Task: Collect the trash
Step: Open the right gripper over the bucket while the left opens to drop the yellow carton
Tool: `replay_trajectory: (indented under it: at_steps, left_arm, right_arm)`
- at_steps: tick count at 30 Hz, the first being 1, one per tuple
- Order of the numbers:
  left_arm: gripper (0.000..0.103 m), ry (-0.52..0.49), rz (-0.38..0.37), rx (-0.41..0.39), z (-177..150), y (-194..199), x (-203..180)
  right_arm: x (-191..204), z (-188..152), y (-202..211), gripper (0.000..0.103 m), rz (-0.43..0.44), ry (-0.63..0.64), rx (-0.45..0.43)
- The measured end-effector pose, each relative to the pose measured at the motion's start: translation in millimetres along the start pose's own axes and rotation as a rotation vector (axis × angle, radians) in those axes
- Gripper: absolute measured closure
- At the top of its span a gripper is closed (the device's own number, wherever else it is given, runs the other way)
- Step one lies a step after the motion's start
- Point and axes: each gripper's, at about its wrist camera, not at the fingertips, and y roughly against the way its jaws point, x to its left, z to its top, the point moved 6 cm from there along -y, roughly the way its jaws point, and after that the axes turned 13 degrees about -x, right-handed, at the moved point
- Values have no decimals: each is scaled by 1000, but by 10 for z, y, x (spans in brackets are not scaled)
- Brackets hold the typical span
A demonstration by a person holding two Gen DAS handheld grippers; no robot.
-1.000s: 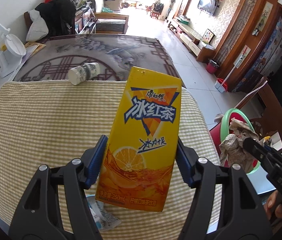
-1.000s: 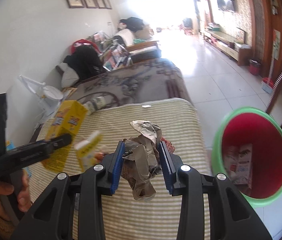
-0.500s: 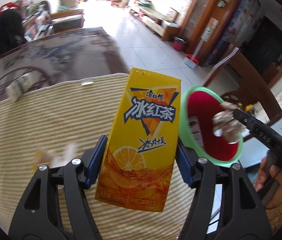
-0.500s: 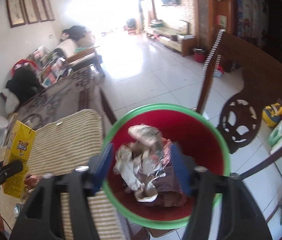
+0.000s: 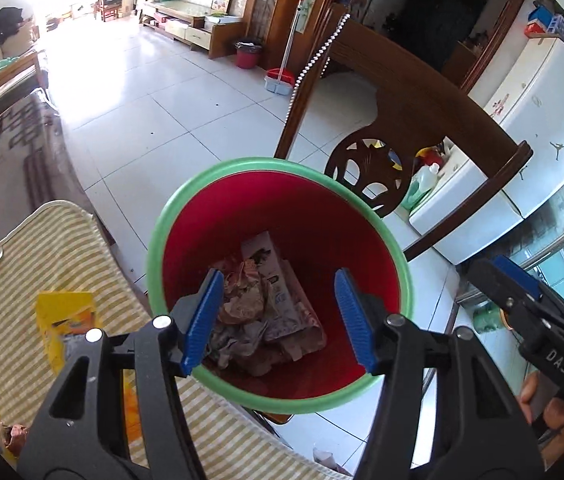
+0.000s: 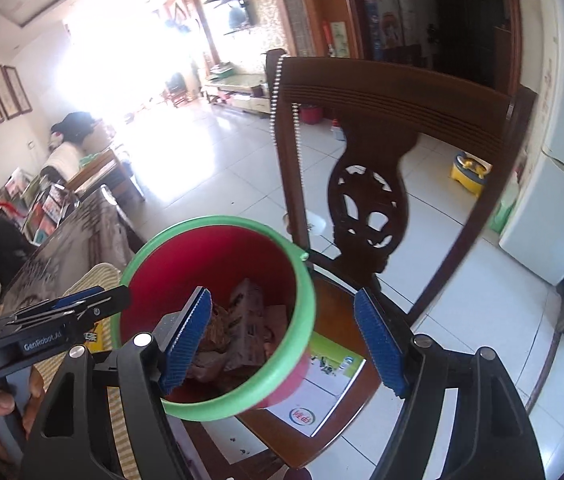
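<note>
A red bin with a green rim (image 5: 153,252) stands on a chair seat beside the table, holding crumpled paper (image 5: 242,304) and a white carton (image 5: 270,268). My left gripper (image 5: 278,316) hangs over the bin's mouth, its jaws closing with nothing between them. A yellow tea carton (image 5: 66,320) lies blurred on the striped cloth to the bin's left. My right gripper (image 6: 282,340) is over the bin's right rim (image 6: 307,304), jaws opening and empty. The crumpled paper (image 6: 214,328) lies in the bin below it. Each gripper shows at the edge of the other's view.
A striped cloth (image 5: 10,264) covers the table at the left. A dark wooden chair (image 6: 370,208) carries the bin, with a leaflet (image 6: 322,384) on its seat. A white fridge (image 5: 542,92) stands at the right, with tiled floor beyond.
Both grippers swung from the table to over the bin. The right one let go of the crumpled paper, now in the bin. The yellow carton has left the left jaws.
</note>
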Motion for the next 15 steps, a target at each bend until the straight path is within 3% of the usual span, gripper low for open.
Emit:
replay_trajectory:
  at_steps: [2,4,6,8,11,15]
  left_arm:
    - [47,13,-1,-24,36,73,30]
    - [28,10,28,-38,32,139,105]
    - [22,7,114,-60,-8,221,298]
    - [22,36,203,-63,-98,302,562]
    - [22,154,366,-44,-306,419,1115]
    - [22,210,464,75,-631,296,1524]
  right_arm:
    - [-51,4,57,31,-6,-14,-7]
    - [-56,3,90,31,-2,-18,-11]
    - [-18,-5,69,31,4,-13,-5]
    - [36,-29,31,31,15,-8,7]
    - [162,-53,-35,31,42,-4,22]
    - [362,-84,-123,31,77,19,38]
